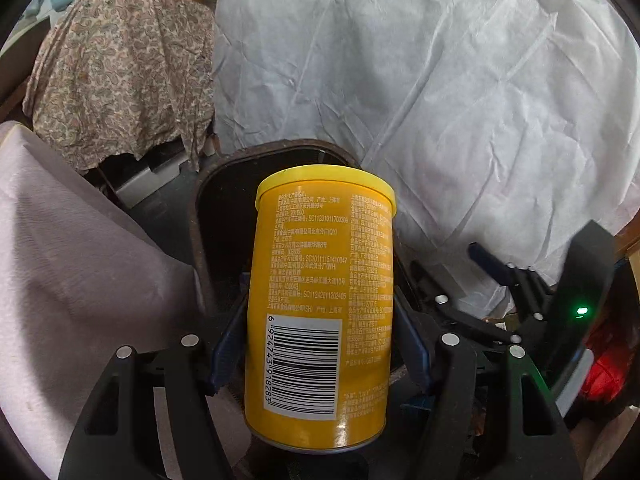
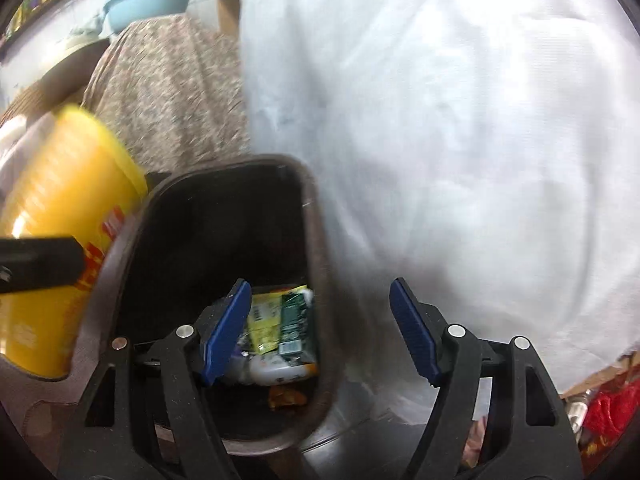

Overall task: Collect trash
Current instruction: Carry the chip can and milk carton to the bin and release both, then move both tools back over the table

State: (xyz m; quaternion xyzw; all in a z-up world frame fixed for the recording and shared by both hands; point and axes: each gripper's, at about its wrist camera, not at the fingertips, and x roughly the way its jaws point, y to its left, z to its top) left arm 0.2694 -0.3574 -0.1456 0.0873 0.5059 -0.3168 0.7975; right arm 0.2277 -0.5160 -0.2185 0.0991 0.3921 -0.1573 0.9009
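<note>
Gripping the yellow snack canister [image 1: 320,300] across its middle, the left gripper [image 1: 320,320] holds it lid-forward just short of the brown bin's rim [image 2: 316,240], judged ready for dropping. The right gripper [image 2: 320,328] hangs spread and empty over discarded wrappers [image 2: 280,332] inside.

Daylight, soft shadows; left wrist view sharp, right wrist view motion-blurred; white sheet [image 2: 460,128] overexposed; fisheye edges dark, warped.
</note>
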